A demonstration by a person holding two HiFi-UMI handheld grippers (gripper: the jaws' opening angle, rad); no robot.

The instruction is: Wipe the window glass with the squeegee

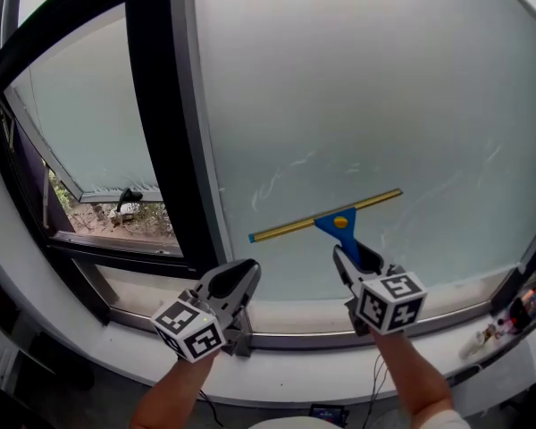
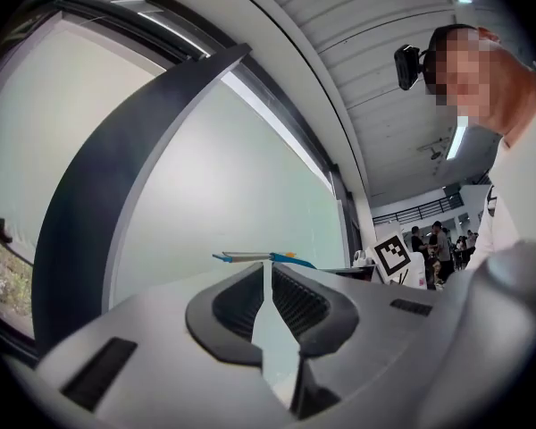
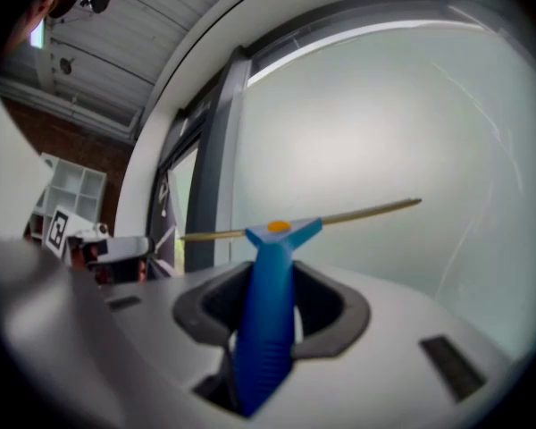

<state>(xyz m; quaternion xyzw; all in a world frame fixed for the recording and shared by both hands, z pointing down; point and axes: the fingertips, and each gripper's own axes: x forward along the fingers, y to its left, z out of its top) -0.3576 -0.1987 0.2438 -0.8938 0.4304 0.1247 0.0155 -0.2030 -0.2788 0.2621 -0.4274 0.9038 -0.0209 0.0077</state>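
A squeegee [image 1: 326, 217] with a blue handle and a long brass-coloured blade rests against the lower part of the big frosted window glass [image 1: 366, 96], tilted with its right end higher. My right gripper [image 1: 347, 257] is shut on the blue handle [image 3: 266, 320] from below. The blade [image 3: 357, 213] runs across the pane just past the jaws. My left gripper [image 1: 241, 273] hovers to the left, near the dark mullion and above the sill. Its jaws are shut with nothing between them [image 2: 268, 280]. From there the squeegee [image 2: 255, 257] shows edge-on.
A wide dark mullion [image 1: 165, 114] divides the big pane from a tilted-open window [image 1: 85, 105] at the left. A white sill [image 1: 295, 369] runs below both grippers. Small objects and cables [image 1: 514, 315] lie at the sill's right end. People stand far back in the room [image 2: 442, 239].
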